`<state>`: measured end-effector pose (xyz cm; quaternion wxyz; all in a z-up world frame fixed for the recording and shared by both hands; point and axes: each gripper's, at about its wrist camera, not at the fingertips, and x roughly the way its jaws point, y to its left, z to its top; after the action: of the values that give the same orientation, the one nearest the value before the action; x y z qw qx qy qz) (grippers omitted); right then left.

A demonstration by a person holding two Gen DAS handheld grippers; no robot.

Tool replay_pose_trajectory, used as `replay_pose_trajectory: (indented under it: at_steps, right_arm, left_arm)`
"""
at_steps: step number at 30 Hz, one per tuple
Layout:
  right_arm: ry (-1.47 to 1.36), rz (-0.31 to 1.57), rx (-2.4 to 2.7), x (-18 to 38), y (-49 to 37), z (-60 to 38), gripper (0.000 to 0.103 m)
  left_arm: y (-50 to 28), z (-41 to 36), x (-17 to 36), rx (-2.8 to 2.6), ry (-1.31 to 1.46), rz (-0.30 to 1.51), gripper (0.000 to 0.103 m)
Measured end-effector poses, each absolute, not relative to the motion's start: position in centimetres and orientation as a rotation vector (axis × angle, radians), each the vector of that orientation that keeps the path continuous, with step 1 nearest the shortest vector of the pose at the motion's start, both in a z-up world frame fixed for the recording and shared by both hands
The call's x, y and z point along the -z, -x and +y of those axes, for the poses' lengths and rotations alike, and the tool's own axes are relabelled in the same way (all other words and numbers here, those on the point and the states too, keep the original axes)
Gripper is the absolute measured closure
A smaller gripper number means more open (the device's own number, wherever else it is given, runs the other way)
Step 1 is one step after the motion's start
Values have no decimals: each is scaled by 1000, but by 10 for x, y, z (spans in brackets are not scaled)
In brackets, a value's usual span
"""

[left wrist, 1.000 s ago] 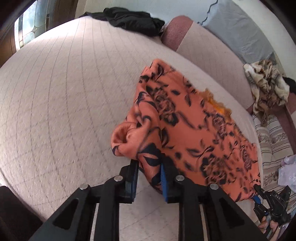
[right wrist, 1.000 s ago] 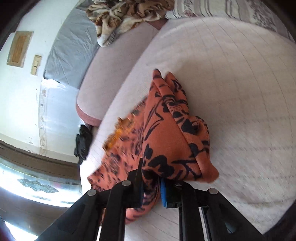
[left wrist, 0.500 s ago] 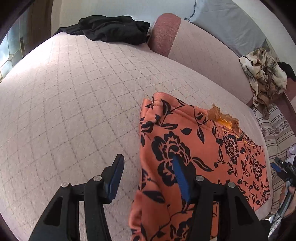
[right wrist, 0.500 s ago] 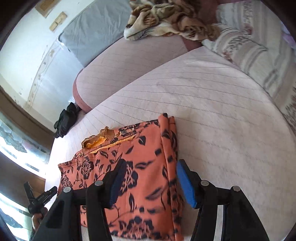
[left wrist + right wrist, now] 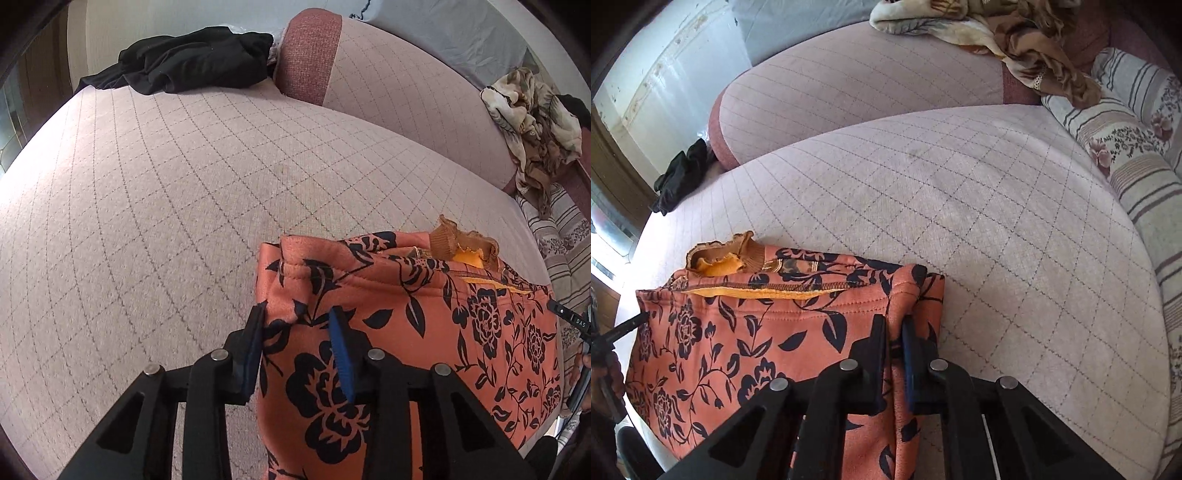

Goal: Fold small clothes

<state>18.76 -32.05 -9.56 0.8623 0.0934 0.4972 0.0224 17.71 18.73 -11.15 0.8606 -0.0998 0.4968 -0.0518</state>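
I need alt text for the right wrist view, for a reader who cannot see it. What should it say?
The right gripper is shut on a fold at the right edge of an orange floral garment lying on a quilted pale pink couch seat. A black garment lies far left, a patterned blanket on the backrest.

You face a quilted bed with a padded headboard, a pale wall behind, and daylight at the window.
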Motion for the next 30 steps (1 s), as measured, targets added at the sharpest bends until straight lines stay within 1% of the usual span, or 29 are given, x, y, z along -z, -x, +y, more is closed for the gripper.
replay_pose_trajectory:
  at_steps: [4,5,6,7,11,13,16,17,18,20,23,25,26,27,28,29,30]
  right_arm:
    - [-141,1004,-46,83,-184,-313,95]
    - [-130,990,-44,79,-184,-311,95]
    - [-121,972,-43,75,-184,-309,95]
    - [-109,953,-42,70,-184,-306,95]
    - [-33,852,-19,49,-184,-296,95]
    - [-12,828,9,48,-189,-296,95]
    - [-39,910,49,83,-210,-306,95]
    - [-73,967,54,100,-217,-313,92]
    - [-127,1031,50,116,-222,-321,92]
    - [-203,1017,51,121,-218,-330,90]
    - [-217,962,78,99,-204,-333,77]
    - [-229,911,76,76,-189,-333,77]
    - [-245,888,56,64,-180,-331,73]
    - [-264,877,23,53,-170,-328,63]
    - [-289,871,-18,43,-159,-323,53]
    - [-324,869,-60,35,-147,-318,34]
    - [-370,866,-113,29,-134,-312,31]
  left_arm:
    - [-189,188,107,103,202,1024,67]
    - [-191,186,106,105,182,1024,73]
    - [-189,185,104,96,151,1015,102]
    - [-190,183,103,92,137,1012,100]
    - [-187,185,96,63,146,945,100]
    - [-189,188,99,42,161,956,100]
    - [-200,193,116,1,181,1009,100]
    - [-202,193,121,0,177,1029,97]
    - [-202,193,121,-9,167,1022,95]
    - [-202,193,118,-11,167,1015,94]
    - [-194,195,103,-30,163,973,92]
    - [-181,193,85,-30,147,928,92]
    - [-172,190,75,-21,137,903,89]
    - [-162,187,65,-6,125,879,81]
    - [-150,182,56,11,116,855,76]
    - [-138,177,49,26,113,835,67]
    - [-127,172,44,44,110,824,58]
